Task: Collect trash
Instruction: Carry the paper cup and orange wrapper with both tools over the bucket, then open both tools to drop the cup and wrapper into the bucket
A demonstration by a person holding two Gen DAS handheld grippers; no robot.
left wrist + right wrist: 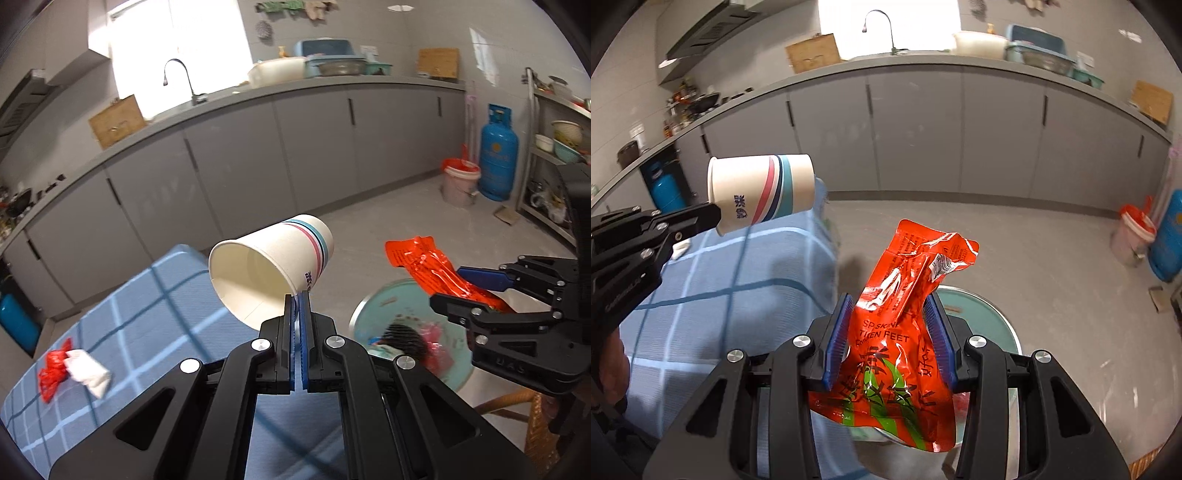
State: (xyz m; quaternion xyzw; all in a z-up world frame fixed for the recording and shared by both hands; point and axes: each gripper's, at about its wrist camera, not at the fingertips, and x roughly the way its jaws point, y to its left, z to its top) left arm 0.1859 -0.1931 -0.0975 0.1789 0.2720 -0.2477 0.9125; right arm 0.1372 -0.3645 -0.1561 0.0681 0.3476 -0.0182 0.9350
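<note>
Left wrist view: left gripper clamped tight on the rim of a paper cup, tipped sideways above the blue checked tablecloth. Red scrap and white tissue lying together on the cloth. Teal bin below, contents blurred and partly hidden.

Right wrist view: right gripper pinching an orange snack wrapper, lower end covering the bin. Wrapper print only partly legible.
</note>
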